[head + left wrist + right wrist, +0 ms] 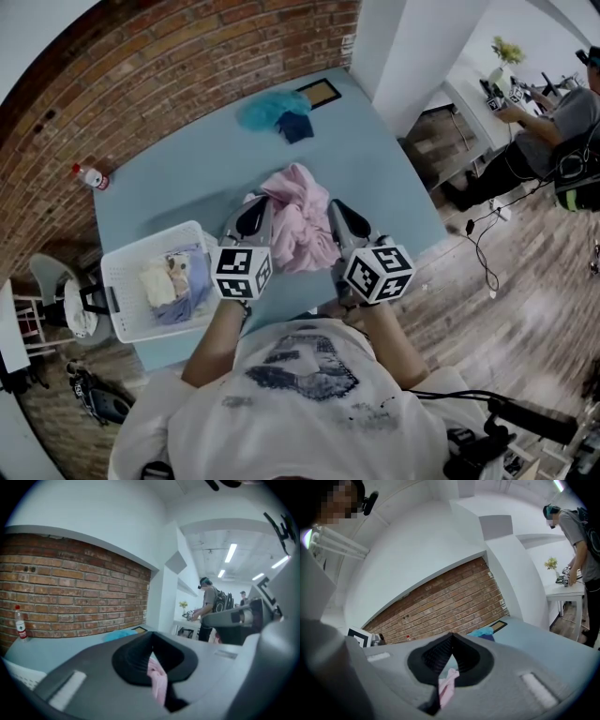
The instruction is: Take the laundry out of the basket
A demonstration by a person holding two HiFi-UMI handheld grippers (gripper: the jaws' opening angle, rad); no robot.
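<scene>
head view: the left gripper [255,214] and the right gripper [345,221] flank the pink garment [302,220], which is bunched between them above the blue table [187,178].
left gripper state: jaws fully together, a fold of pink cloth pinched between the pads.
right gripper state: jaws together too, a small pink tail pinched low in the pads.
task thing: the pink garment is already out of the white basket [122,258], which sits at 8 o'clock from it, near the table's front left corner.
left in basket: a cream piece [159,281] and a pale blue piece [190,298], so the job looks only partly done.
risk, thin grip: each pinch holds only an edge of cloth; a quick pull apart could slip a fold free and let that side drop.
risk, drape: loose cloth hanging toward 6 o'clock could slide off the near table edge when released there.
risk, basket: a swing of the left gripper toward 8 o'clock could knock the light basket.
nearby: a teal cloth [272,108] with a dark blue cloth [296,127] at 12 o'clock, and a framed board [320,92] beyond them.
bottle: a bottle [91,176] stands at 9 o'clock by the brick wall, well apart.
in the way: nothing lies between the garment and the bare table at 11 o'clock.
</scene>
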